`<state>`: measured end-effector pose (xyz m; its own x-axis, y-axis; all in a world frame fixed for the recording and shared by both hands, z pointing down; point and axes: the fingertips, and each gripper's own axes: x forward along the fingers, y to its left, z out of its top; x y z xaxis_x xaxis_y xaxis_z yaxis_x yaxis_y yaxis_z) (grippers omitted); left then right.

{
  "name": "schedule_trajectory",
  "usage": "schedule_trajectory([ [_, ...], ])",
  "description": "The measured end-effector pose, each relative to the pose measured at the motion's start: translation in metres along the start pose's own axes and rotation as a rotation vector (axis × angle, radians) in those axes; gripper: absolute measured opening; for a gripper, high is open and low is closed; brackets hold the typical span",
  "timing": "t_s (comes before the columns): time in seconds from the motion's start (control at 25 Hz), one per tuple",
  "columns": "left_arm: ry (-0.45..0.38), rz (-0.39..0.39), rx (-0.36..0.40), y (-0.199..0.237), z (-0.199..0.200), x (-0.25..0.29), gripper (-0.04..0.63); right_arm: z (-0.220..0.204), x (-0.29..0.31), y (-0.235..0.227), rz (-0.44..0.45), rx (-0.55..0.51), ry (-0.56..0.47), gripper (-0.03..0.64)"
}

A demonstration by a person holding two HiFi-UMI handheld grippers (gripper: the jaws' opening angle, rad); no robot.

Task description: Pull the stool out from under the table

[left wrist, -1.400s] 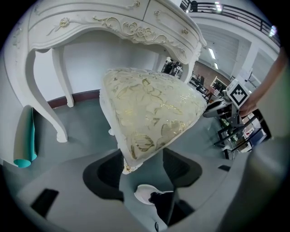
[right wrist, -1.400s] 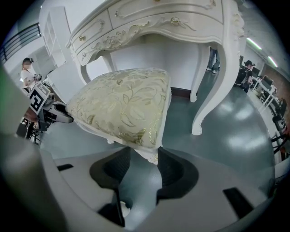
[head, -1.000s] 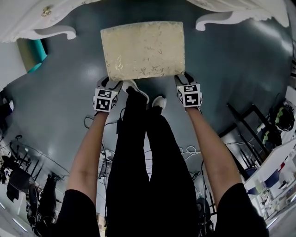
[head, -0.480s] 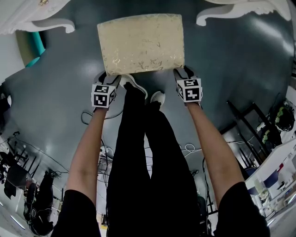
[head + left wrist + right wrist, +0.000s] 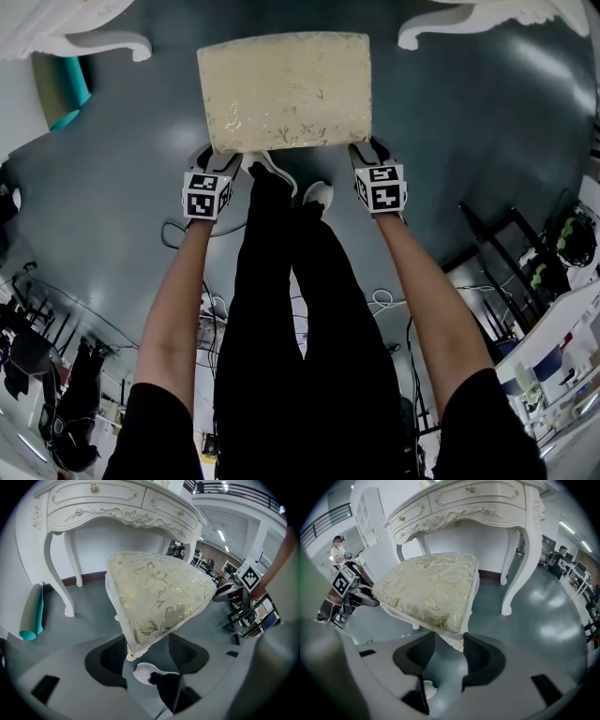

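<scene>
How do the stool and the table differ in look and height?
The stool has a cream seat with a gold leaf pattern; the table has a carved white front with drawers and gold knobs. The stool's seat sits lower than the table's drawers. Both have white frames.
</scene>
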<state>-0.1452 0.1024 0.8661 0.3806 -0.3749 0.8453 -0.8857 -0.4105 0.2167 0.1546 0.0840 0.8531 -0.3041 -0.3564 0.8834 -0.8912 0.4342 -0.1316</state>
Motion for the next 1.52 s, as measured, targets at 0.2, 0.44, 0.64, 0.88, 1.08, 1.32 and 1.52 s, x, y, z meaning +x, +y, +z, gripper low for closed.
schedule_trajectory([
  [0.2, -0.023, 0.006, 0.001, 0.003, 0.003, -0.010, 0.272, 0.002, -0.008, -0.004, -0.017, -0.063, 0.023, 0.187],
  [0.44, -0.109, 0.013, -0.060, -0.006, 0.015, -0.058, 0.273, 0.026, -0.053, 0.006, 0.002, -0.100, -0.041, 0.187],
  [0.64, -0.222, -0.013, -0.108, -0.040, 0.054, -0.116, 0.273, 0.065, -0.116, 0.024, 0.030, -0.056, -0.135, 0.187],
  [0.88, -0.300, -0.032, -0.141, -0.099, 0.105, -0.214, 0.273, 0.115, -0.220, 0.068, 0.079, -0.008, -0.226, 0.187],
  [1.08, -0.422, -0.068, -0.155, -0.147, 0.169, -0.296, 0.273, 0.181, -0.315, 0.091, 0.077, 0.019, -0.363, 0.187],
  [1.32, -0.551, -0.092, -0.076, -0.212, 0.219, -0.393, 0.272, 0.211, -0.417, 0.136, 0.135, 0.014, -0.463, 0.187],
  [1.52, -0.661, -0.144, -0.065, -0.245, 0.262, -0.466, 0.273, 0.248, -0.495, 0.174, 0.190, -0.051, -0.619, 0.187],
])
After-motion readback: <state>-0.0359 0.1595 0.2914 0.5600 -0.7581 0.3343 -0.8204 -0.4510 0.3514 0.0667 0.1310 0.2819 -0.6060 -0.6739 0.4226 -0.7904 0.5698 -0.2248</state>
